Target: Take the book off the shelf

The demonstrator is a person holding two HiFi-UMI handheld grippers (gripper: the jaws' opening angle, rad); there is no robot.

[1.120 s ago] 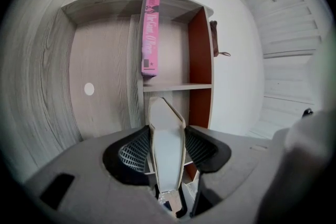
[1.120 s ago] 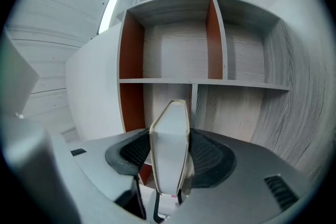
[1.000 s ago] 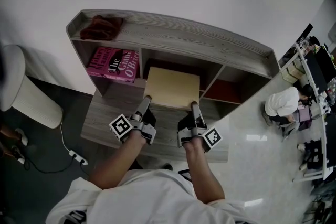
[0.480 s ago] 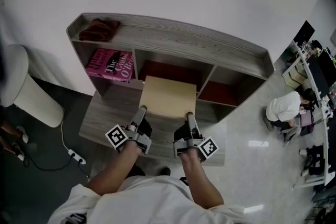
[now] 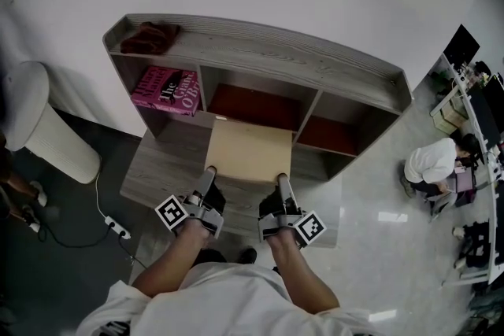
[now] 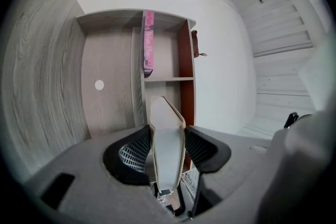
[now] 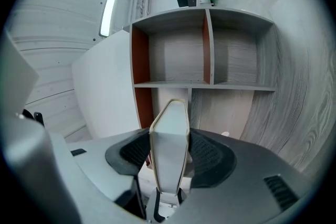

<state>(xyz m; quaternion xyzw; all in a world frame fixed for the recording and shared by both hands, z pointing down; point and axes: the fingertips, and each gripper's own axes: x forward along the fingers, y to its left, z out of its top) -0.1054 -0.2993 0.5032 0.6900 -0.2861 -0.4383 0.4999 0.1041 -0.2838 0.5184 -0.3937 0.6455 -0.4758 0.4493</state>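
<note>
**Book coming clear of the shelf, carried by both grippers**

The shelf (image 5: 260,51) is standing against the wall, and its middle compartment (image 5: 256,106) is lying empty with its red back showing. The book (image 5: 248,153) is hanging flat in front of that opening, over the lower ledge (image 5: 157,169) and no longer inside any compartment. It is being carried level and by two corners, which I judge is to keep a wide, flat cover from sagging or twisting as it slides out.

The left hand-held gripper (image 5: 209,171) is clamping the near left corner and the right hand-held gripper (image 5: 281,180) the near right one. Each gripper view is showing the book's edge squeezed between that gripper's two pads, so both are gripping the book rather than standing free. Both are pointing towards the shelf, in line with the pull.

A pink book (image 5: 167,86) is staying put in the left compartment, and a dark cloth (image 5: 151,37) is lying on the shelf top; neither is being touched.

Compared with a second ago, the book is sitting further out: its far edge was then at the compartment mouth, hiding most of the red back, and is now just outside it. Both grippers are drawing back towards the person, with the grip looking unchanged.
</note>
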